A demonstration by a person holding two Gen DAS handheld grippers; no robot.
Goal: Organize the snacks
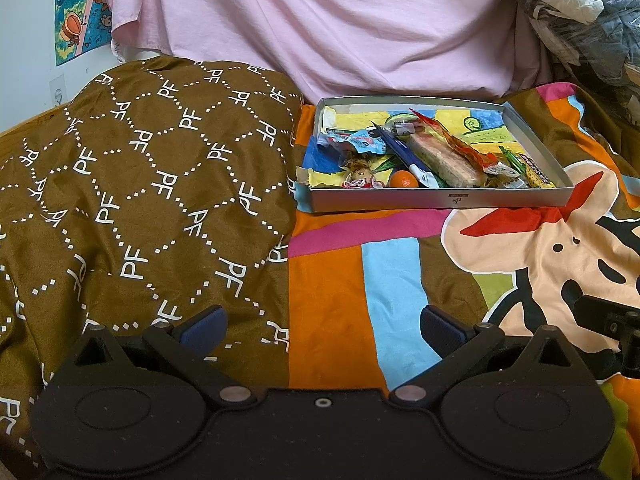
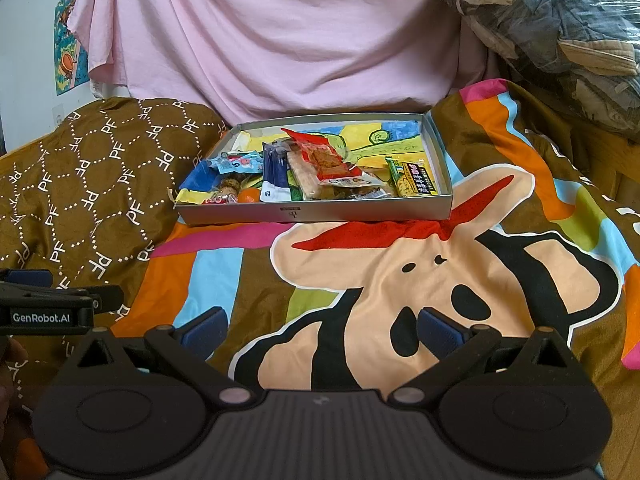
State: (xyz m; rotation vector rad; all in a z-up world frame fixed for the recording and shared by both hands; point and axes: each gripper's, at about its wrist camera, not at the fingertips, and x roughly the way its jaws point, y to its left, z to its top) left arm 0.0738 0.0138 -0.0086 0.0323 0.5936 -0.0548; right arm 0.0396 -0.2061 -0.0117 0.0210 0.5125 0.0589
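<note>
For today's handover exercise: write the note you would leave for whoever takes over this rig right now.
Left gripper: open, empty, low over the bedspread.
Right gripper: open, empty, level with it.
Grey tray lies ahead on the bed beside the brown pillow. Snacks sit heaped at its front: red packet, blue packet, small orange, yellow-green packet.
Done: nothing visibly sorted.
Left: sort the heap.
</note>
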